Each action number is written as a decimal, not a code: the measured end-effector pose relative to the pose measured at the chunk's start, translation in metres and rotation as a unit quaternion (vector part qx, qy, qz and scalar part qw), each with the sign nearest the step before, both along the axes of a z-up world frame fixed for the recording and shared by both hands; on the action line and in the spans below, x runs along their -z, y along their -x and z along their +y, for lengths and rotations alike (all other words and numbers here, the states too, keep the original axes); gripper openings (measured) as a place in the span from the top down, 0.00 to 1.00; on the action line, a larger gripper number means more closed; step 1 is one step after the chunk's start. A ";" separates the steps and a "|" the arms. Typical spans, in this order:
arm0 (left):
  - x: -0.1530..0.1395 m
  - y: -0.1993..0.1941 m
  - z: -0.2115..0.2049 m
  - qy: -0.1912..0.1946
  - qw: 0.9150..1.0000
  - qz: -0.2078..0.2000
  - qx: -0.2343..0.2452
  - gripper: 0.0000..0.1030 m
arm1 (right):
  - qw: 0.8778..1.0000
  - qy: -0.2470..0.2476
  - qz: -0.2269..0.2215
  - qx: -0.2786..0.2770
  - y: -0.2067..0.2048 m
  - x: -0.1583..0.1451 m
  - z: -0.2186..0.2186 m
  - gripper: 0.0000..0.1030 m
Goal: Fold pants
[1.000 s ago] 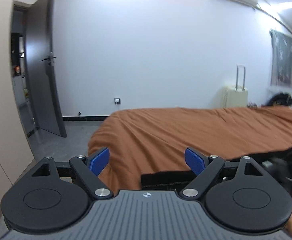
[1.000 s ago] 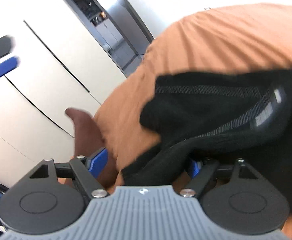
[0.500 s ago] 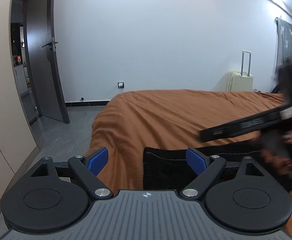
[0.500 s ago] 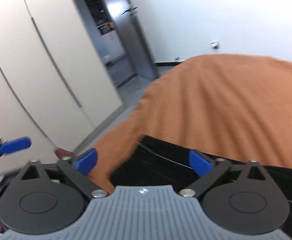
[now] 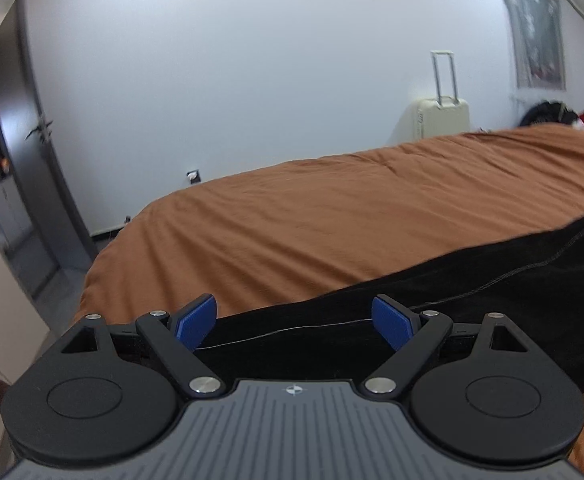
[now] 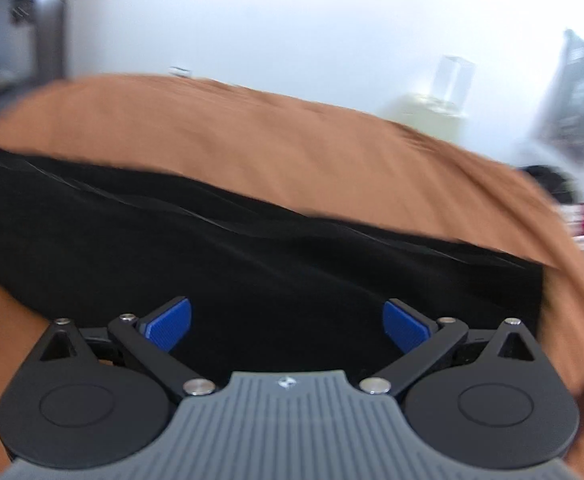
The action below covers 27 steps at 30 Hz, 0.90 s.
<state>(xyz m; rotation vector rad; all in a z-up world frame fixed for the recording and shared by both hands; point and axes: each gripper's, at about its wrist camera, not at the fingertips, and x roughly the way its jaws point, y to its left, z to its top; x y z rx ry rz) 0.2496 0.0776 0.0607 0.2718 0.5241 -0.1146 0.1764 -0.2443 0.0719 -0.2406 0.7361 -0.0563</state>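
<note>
The black pants [image 5: 472, 300] lie stretched out along the near side of a bed under an orange-brown cover [image 5: 332, 232]. My left gripper [image 5: 294, 322] hovers just over their near edge, its blue fingers [image 5: 195, 322] wide apart and open, pinching no cloth. The right wrist view is blurred. It shows the pants [image 6: 251, 248] as a long dark band reaching a straight end at the right. My right gripper [image 6: 287, 325] is open above that band, its pads [image 6: 406, 326] spread wide with nothing gripped.
A cream suitcase [image 5: 442, 114] stands against the white wall behind the bed. A dark heap of clothes [image 5: 544, 114] lies at the bed's far right under a wall hanging [image 5: 538, 28]. A dark door [image 5: 31, 168] and pale cupboard fronts are on the left.
The right gripper let go of the bunched black cloth, opened wide and swung right along the bed. The left gripper moved down and closer over the pants, which now lie flat.
</note>
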 end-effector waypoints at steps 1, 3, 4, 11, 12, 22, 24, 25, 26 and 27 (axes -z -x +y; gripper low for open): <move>0.006 0.002 -0.015 -0.009 1.000 0.001 0.008 0.01 | 1.000 0.025 -0.002 0.018 0.008 0.008 -0.017 0.05; 0.017 0.003 -0.038 -0.021 0.999 0.008 0.024 0.01 | 0.997 0.071 -0.005 0.030 0.025 0.028 -0.052 0.05; 0.020 0.004 -0.051 -0.024 0.999 0.010 0.027 0.01 | 0.995 0.095 -0.003 0.030 0.031 0.039 -0.065 0.05; 0.016 0.010 -0.136 -0.014 0.998 0.012 0.058 0.01 | 0.982 0.184 -0.012 0.048 0.051 0.097 -0.116 0.05; 0.016 0.010 -0.153 -0.019 0.997 0.014 0.070 0.01 | 0.980 0.193 -0.008 0.055 0.048 0.102 -0.120 0.05; 0.029 0.025 -0.299 -0.016 0.982 0.025 0.188 0.01 | 0.968 0.239 0.005 0.077 0.018 0.127 -0.144 0.05; 0.033 0.021 -0.318 -0.004 0.979 0.034 0.199 0.01 | 0.966 0.249 -0.011 0.069 0.013 0.126 -0.148 0.05; 0.036 0.018 -0.326 -0.001 0.979 0.039 0.201 0.01 | 0.966 0.247 -0.020 0.067 0.012 0.122 -0.150 0.05; 0.039 0.015 -0.333 -0.002 0.979 0.040 0.199 0.01 | 0.968 0.240 -0.028 0.067 0.009 0.120 -0.156 0.05; 0.042 0.011 -0.339 -0.006 0.980 0.037 0.193 0.01 | 0.971 0.226 -0.030 0.070 0.007 0.118 -0.160 0.05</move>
